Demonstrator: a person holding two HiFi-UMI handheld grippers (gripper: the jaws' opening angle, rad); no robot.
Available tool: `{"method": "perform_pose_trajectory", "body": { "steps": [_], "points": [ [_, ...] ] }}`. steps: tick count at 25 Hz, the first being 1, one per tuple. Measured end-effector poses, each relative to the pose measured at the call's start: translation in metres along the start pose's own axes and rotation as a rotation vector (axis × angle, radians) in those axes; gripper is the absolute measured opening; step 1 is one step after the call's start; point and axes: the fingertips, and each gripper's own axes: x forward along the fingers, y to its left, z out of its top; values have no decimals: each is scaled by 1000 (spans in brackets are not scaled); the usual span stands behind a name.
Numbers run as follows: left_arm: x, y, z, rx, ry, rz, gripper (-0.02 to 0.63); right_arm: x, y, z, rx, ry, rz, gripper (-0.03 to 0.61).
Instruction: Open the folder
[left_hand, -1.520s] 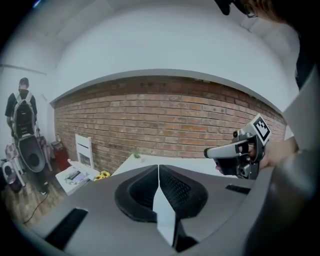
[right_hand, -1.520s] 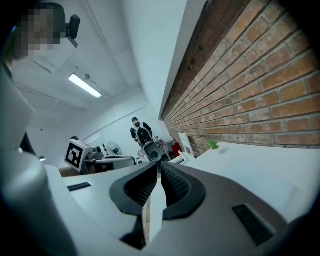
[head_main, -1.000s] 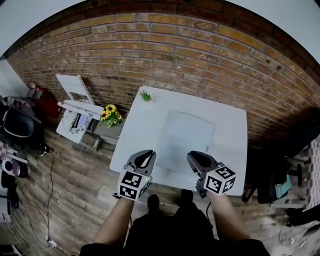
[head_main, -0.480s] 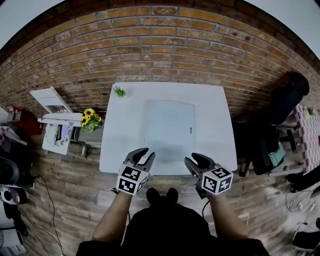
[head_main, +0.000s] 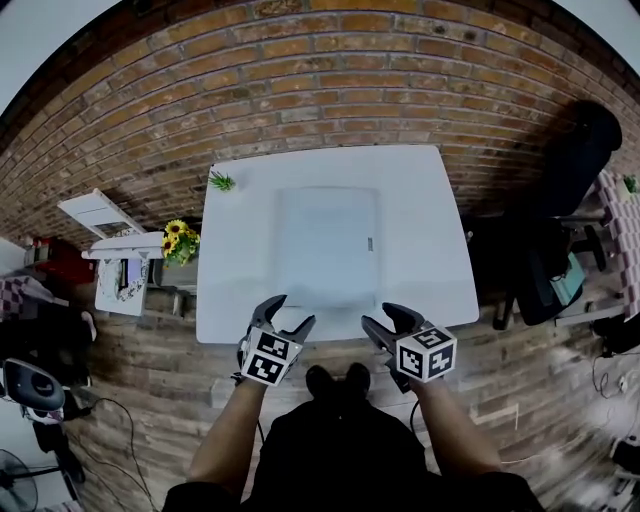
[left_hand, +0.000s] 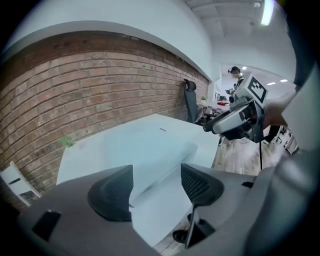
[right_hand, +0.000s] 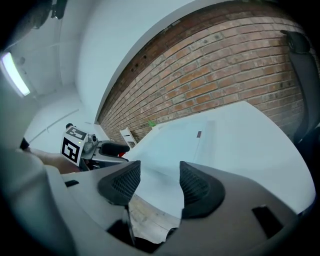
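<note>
Moved: left gripper (head_main: 290, 312) and right gripper (head_main: 383, 318) drawn back to table (head_main: 430, 200) near edge | both jaws opening, nothing between | at 7 and 5 o'clock of folder (head_main: 327, 245) | folder closed, flat

A pale folder (head_main: 327, 245) lies flat and closed on the white worktop (head_main: 430, 220), just beyond the left hand-held gripper (head_main: 290, 312) and the right hand-held gripper (head_main: 385, 318). Both pairs of jaws are opening, with nothing between them. A small plant (head_main: 221, 181) stands well beyond the left one.
</note>
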Motion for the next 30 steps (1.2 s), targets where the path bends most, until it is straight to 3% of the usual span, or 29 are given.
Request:
{"method": "perform_pose_trajectory", "body": {
  "steps": [4,9,15,19,22,30],
  "points": [
    [10,4,-9,52,42,26,318,16,-2,-13,-13,49,-6,264],
    [27,1,-20,165,84,-15,330,26,-2,-17,-18,83,-57,273],
    [47,-6,-9,292,81,-37,333,30,-20,-24,-32,100,-131,259],
    [54,-8,-5,362,98,-47,333,38,-21,-30,-41,110,-128,242],
    [57,-5,-6,374,114,-46,333,45,-20,-34,-33,128,-128,242],
    [53,6,-15,294,128,-30,347,44,-25,-36,-39,143,-161,242]
  ]
}}
